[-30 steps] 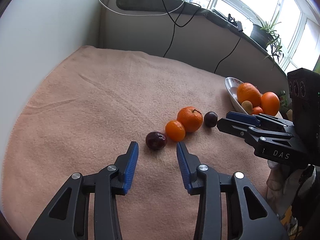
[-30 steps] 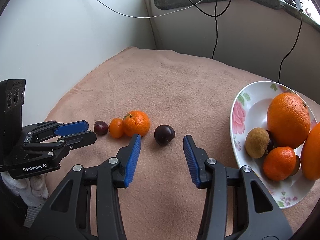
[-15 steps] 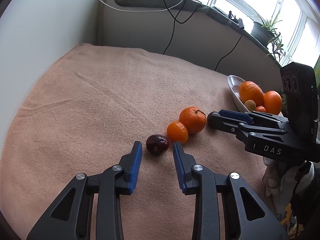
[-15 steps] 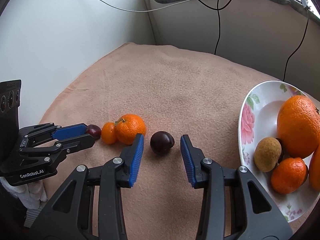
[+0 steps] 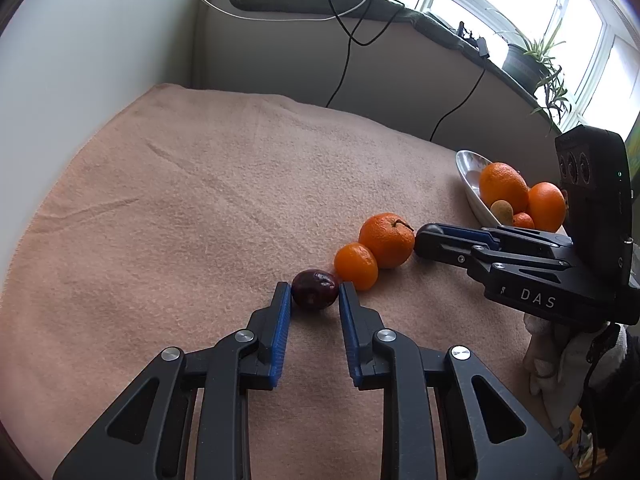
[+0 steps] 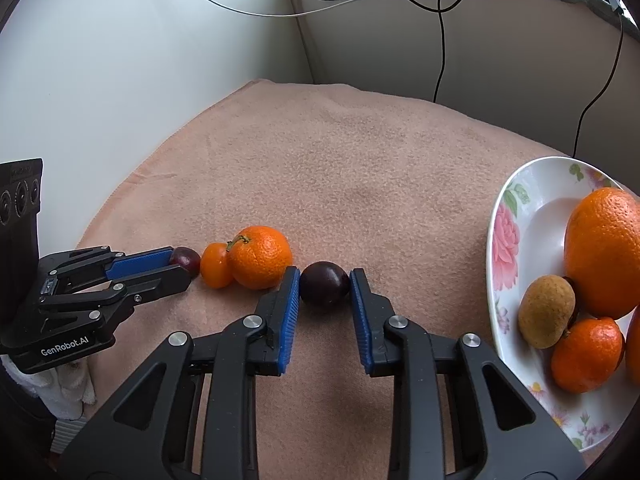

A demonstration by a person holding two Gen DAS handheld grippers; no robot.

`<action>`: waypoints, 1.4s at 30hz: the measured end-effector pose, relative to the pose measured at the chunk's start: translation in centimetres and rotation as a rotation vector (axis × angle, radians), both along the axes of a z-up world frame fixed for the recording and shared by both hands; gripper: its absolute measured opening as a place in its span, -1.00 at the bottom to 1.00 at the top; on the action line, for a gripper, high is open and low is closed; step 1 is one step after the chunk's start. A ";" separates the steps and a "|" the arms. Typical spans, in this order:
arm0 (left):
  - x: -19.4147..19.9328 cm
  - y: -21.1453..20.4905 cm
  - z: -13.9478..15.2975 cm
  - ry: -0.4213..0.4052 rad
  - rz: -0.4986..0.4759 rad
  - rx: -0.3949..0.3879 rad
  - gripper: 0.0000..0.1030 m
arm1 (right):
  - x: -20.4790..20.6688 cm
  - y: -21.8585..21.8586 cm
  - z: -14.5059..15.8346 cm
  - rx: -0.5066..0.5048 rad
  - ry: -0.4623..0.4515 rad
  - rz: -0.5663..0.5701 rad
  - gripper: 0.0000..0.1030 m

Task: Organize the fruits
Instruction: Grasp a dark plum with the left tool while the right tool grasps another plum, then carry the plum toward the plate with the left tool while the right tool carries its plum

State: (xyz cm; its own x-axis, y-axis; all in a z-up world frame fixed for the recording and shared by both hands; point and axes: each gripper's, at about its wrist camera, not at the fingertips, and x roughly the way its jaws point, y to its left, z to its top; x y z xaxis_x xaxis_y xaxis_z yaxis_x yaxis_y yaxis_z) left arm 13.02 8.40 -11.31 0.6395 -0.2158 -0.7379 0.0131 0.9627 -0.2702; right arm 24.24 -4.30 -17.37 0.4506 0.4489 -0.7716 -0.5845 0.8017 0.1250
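**Plums pinched in both tongs, ready for the plate**

Plums are what I have hold of, one in each hand. The dark plum [image 6: 324,283] sits between the blue pads of my right tongs [image 6: 325,285], which have just been closing and now press on its two flanks; it rests on the pink cloth over the worktop [image 6: 360,184]. The reddish plum [image 5: 314,290] is caught the same way at the tips of my left tongs [image 5: 314,294], whose jaws have also just been closing onto it.

Both plums look small, light and smooth-skinned, so I judge they could squirt out of a hard pinch, and the flesh will bruise if I squeeze more. The pads sit across the widest part, which seems the right place; a grip nearer the top would likely slip.

Just beyond the right pad of my left tongs lies the small mandarin [image 5: 356,266], touching or nearly touching the plum, and behind it the larger tangerine [image 5: 386,240] with its stalk, which stands close beside the left pad of my right tongs. Lifting straight up should keep me from nudging them.

Off to the right of my right tongs waits the flowered plate [image 6: 508,240], already carrying oranges, a brown fruit and another mandarin.
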 end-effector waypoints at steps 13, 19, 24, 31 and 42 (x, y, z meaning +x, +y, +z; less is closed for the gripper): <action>-0.9 0.1 2.1 -0.055 0.011 -0.005 -0.56 | -2.6 -2.4 2.7 0.046 -0.063 -0.003 -0.49; -0.6 -0.9 3.3 -0.087 -0.009 -0.010 -0.56 | -4.0 -4.9 4.5 0.052 -0.113 -0.035 -0.49; 0.0 -2.2 3.9 -0.104 -0.036 -0.012 -0.56 | -4.6 -7.2 5.8 0.070 -0.139 -0.075 -0.49; 1.3 -4.3 4.6 -0.125 -0.070 -0.022 -0.56 | -5.5 -10.1 7.1 0.073 -0.172 -0.125 -0.49; 3.9 -7.9 5.7 -0.152 -0.137 -0.030 -0.56 | -5.4 -12.7 7.1 0.066 -0.185 -0.178 -0.49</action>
